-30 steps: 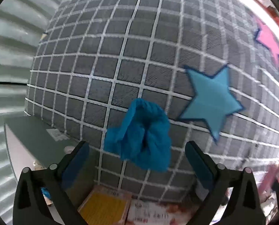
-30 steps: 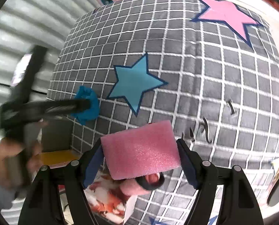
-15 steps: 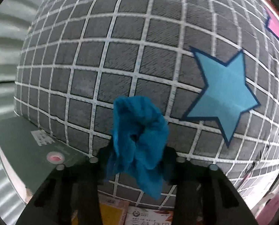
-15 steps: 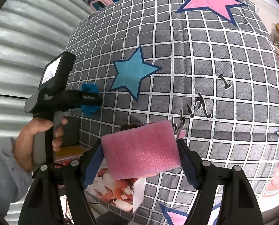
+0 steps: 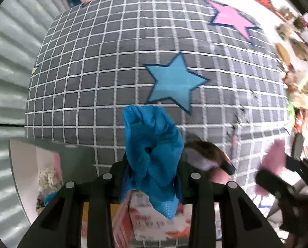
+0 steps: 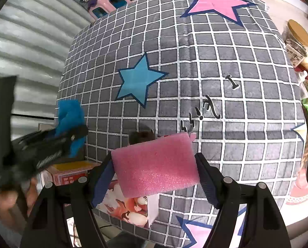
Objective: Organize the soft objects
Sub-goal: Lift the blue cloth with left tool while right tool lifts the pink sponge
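Your left gripper [image 5: 152,165] has its fingers clamped on the crumpled blue cloth [image 5: 152,150], bottom centre of the left wrist view. The bunch hangs clear of the grey checked cover [image 5: 112,66], probably so it won't drag across the fabric. Your right gripper [image 6: 155,170] has its fingers squeezed onto both ends of the pink sponge [image 6: 156,165], low centre of its view, held flat so it can't twist out. Below both, at the cover's lower edge, sits a printed carton [image 6: 131,204]. My guess is that's where the soft stuff goes, but I can't tell for sure.
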`<act>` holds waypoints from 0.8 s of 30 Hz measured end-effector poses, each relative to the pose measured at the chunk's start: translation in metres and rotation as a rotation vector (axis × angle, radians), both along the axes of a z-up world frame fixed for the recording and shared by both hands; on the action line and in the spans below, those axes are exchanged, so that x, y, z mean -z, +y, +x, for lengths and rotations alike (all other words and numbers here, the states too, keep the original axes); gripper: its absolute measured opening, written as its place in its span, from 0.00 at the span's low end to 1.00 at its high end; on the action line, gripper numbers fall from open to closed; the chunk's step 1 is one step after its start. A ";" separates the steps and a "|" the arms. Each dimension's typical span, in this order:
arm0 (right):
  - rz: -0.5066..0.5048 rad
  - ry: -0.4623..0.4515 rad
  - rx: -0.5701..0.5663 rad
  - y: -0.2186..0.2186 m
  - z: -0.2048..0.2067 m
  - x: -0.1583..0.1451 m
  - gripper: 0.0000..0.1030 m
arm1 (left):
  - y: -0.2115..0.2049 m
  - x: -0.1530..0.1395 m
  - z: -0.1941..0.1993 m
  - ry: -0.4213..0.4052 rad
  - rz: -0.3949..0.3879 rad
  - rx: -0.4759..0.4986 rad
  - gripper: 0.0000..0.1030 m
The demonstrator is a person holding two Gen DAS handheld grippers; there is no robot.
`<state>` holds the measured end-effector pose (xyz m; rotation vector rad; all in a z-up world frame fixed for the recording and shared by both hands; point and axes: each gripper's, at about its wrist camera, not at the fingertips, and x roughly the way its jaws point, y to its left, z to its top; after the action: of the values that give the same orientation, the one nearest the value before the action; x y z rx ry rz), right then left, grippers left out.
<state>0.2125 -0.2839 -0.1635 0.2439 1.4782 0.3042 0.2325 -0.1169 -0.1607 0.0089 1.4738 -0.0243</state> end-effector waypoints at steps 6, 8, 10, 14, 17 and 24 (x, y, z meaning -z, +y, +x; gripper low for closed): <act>-0.014 -0.017 0.016 0.004 -0.010 -0.011 0.74 | -0.007 -0.025 -0.030 -0.035 -0.007 0.051 0.37; -0.023 -0.028 0.011 0.008 -0.014 -0.015 0.74 | 0.000 -0.026 -0.043 -0.052 -0.005 0.073 0.37; -0.029 -0.036 0.008 0.012 -0.017 -0.019 0.74 | 0.001 -0.030 -0.053 -0.074 0.006 0.104 0.37; -0.054 -0.051 0.011 0.018 -0.031 -0.025 0.74 | -0.003 -0.037 -0.069 -0.094 -0.012 0.158 0.37; -0.073 -0.041 0.030 0.016 -0.044 -0.024 0.74 | -0.004 -0.037 -0.084 -0.087 -0.037 0.205 0.38; -0.110 -0.007 0.074 0.017 -0.088 -0.020 0.74 | -0.003 -0.039 -0.127 -0.070 -0.075 0.315 0.38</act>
<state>0.1242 -0.2667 -0.1437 0.2080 1.4704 0.1637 0.1055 -0.1203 -0.1214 0.1791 1.3887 -0.3323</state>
